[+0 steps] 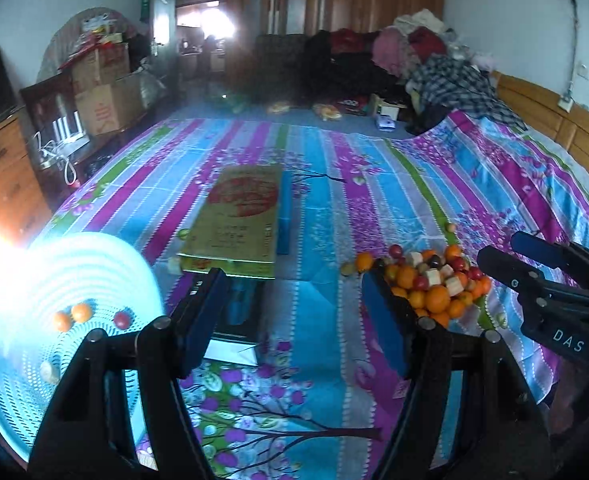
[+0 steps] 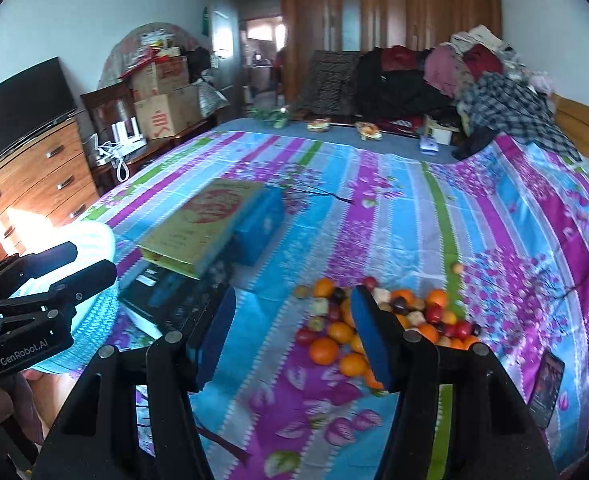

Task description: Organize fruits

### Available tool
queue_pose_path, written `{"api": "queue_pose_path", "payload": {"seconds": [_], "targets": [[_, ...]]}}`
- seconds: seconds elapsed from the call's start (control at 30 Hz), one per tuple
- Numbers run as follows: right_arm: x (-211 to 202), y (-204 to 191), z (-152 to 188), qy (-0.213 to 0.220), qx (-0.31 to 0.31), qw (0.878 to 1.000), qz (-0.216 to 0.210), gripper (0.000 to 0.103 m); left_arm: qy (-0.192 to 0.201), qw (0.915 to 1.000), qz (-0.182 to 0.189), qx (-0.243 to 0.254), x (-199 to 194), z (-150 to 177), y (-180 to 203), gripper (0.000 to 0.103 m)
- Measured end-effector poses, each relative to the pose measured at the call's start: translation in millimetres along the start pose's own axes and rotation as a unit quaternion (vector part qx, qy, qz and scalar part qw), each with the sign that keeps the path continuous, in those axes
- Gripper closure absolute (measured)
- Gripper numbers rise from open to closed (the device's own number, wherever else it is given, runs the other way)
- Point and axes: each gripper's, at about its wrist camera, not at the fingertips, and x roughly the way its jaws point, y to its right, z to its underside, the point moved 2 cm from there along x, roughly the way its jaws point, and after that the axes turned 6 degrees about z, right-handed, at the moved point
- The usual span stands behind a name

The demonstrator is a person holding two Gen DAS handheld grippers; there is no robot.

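Observation:
A pile of small fruits (image 1: 434, 284) lies on the striped bedsheet: oranges, red and dark fruits, pale chunks. It also shows in the right wrist view (image 2: 374, 328). A light blue perforated basket (image 1: 22, 344) at the left holds two oranges (image 1: 72, 316), a red fruit (image 1: 121, 319) and a pale piece (image 1: 48, 372). My left gripper (image 1: 294, 320) is open and empty, between basket and pile. My right gripper (image 2: 292, 332) is open and empty, just short of the pile; it shows at the right edge of the left wrist view (image 1: 526, 256).
A yellow box (image 1: 238, 220) on a blue box and a black book (image 2: 162, 300) lie mid-bed. A phone (image 2: 548, 388) lies right of the pile. A stray fruit (image 2: 457, 268) sits beyond it. Clothes (image 2: 494, 80) are heaped at the far end; a dresser (image 2: 42, 176) stands left.

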Motion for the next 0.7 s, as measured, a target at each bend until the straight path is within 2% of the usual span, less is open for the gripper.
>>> {"api": "queue_pose_path", "payload": {"seconds": [0.37, 0.7], "targets": [[9.0, 67.9, 25.6, -0.021, 0.031, 0.999, 0.036, 0.039, -0.032, 0.9977, 0.042, 0.042, 33.1, 5.7, 63.3, 0.032], [31.4, 108.0, 48.8, -0.051, 0.048, 0.996, 0.053, 0.039, -0.063, 0.9947, 0.060, 0.055, 63.8, 11.5, 95.7, 0.032]]}}
